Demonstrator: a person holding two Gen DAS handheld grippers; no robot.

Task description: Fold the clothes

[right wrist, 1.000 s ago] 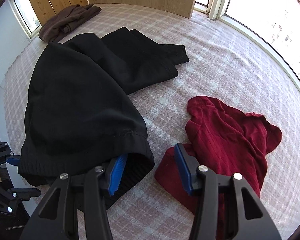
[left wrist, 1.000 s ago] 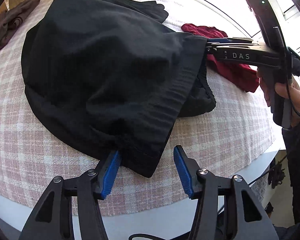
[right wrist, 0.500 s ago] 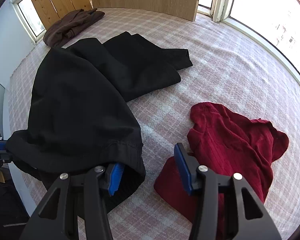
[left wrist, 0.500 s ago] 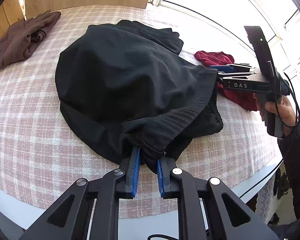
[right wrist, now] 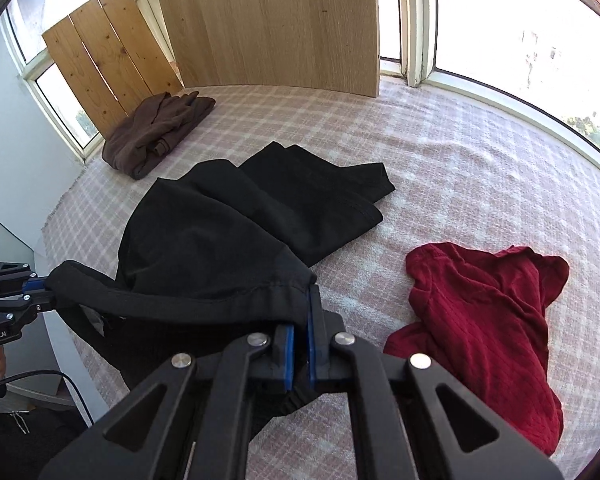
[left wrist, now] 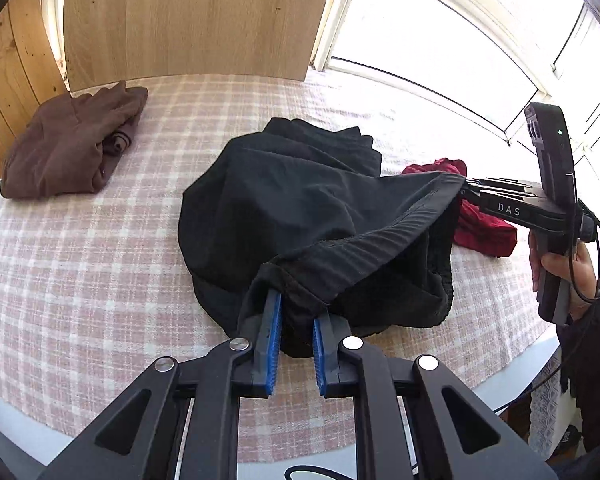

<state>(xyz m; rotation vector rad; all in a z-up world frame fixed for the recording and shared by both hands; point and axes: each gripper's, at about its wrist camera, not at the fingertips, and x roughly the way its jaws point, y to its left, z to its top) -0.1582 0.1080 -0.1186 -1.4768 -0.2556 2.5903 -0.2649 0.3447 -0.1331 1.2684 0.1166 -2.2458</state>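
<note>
Black shorts (left wrist: 300, 200) (right wrist: 204, 240) lie on the checked cloth, their ribbed waistband lifted and stretched between both grippers. My left gripper (left wrist: 294, 312) is shut on one end of the waistband. The other end is pinched by my right gripper (right wrist: 300, 320), also shut. In the left wrist view the right gripper (left wrist: 466, 190) shows at the right, held by a hand (left wrist: 560, 264). The left gripper (right wrist: 40, 292) appears at the left edge of the right wrist view. The legs of the shorts rest on the table further back.
A crumpled red garment (right wrist: 480, 328) (left wrist: 480, 224) lies right of the shorts. A folded brown garment (right wrist: 156, 136) (left wrist: 72, 140) sits at the far left corner. Wooden boards (right wrist: 268, 24) lean against the windows behind. The table's near edge (left wrist: 100, 436) is close below the grippers.
My right gripper has shut on the waistband, having stood open before. Both grippers have risen and drawn back, lifting the waistband taut. The left shut half a second earlier.
</note>
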